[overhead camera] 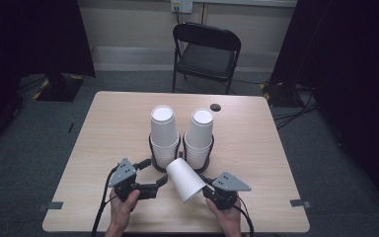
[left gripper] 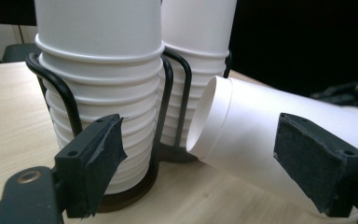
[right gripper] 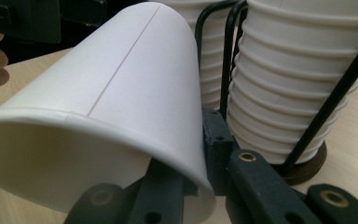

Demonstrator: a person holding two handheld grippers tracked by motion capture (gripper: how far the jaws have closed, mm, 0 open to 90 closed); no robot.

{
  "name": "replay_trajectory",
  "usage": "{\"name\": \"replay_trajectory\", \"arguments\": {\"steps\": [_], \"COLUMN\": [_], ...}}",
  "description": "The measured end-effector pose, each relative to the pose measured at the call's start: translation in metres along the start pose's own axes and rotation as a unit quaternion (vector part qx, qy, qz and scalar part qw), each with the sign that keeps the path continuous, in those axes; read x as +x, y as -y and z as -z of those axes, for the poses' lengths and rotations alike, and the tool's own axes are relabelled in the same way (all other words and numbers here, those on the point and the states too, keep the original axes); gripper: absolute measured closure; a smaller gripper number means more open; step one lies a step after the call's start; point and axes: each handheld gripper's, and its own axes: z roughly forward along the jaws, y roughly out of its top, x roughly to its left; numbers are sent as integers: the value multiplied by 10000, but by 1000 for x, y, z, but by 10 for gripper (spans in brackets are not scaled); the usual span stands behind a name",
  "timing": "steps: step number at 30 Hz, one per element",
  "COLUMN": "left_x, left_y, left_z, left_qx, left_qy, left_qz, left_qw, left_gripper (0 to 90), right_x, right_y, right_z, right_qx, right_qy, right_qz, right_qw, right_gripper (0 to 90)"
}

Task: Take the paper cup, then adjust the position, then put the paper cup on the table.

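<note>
Two stacks of white paper cups stand in black wire holders mid-table: the left stack (overhead camera: pixel 164 132) (left gripper: pixel 100 70) and the right stack (overhead camera: pixel 199 134) (right gripper: pixel 289 84). A single white cup (overhead camera: pixel 183 178) (left gripper: pixel 251 135) (right gripper: pixel 121 93) lies tilted in front of them, its base toward the left stack. My right gripper (overhead camera: pixel 205 191) (right gripper: pixel 191 172) is shut on that cup's rim, one jaw inside and one outside. My left gripper (overhead camera: pixel 160 183) (left gripper: pixel 205 163) points at the cup's base with its jaws wide apart. Its right pad (left gripper: pixel 317 165) is in front of the cup's side.
The light wooden table (overhead camera: pixel 108 128) has bare room on both sides of the holders. A small black disc (overhead camera: pixel 215 107) lies near the far edge. A black folding chair (overhead camera: pixel 207 49) stands behind the table, and dark curtains hang at both sides.
</note>
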Motion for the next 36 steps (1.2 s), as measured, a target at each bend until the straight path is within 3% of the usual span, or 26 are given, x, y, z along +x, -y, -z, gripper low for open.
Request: {"name": "replay_trajectory", "arguments": {"steps": [6,13,14,15,18,24,28,32,34,36], "left_x": [-6,-8,-9,-9,-12,-13,-12,-18,-19,-23], "left_y": [1,2,2,2,0,2,6,8,8,11], "left_z": [-1,-1,-1,-1,1,0,-2,-3,-2,-3], "left_qx": [119,221,271,271,345,446,465,500,481,472], "left_qy": [46,42,52,52,141,418,647,620,629,719], "left_qz": [-374,-536,-668,-668,-902,-1061,-1113,-1244,-1315,-1396], "left_qw": [9992,9983,9974,9974,9952,9925,9906,9890,9882,9865], "left_gripper": [158,157,158,158,158,156,155,158,158,159], "right_x": [-5,-9,-10,-11,-12,-11,-13,-15,-16,-20], "right_y": [-4,-8,-11,-13,-19,-28,-30,-33,-34,-37], "right_z": [1,1,0,-1,-3,-5,-8,-10,-10,-11], "right_qx": [324,591,739,795,1028,1204,1428,1755,1824,1974], "right_qy": [-198,-382,-452,-472,-587,-674,-768,-959,-951,-981], "right_qz": [-120,-144,-132,-111,-33,147,134,256,244,224], "right_qw": [9992,9974,9961,9957,9930,9903,9867,9795,9783,9751], "right_gripper": [862,862,862,862,862,862,863,863,863,864]}}
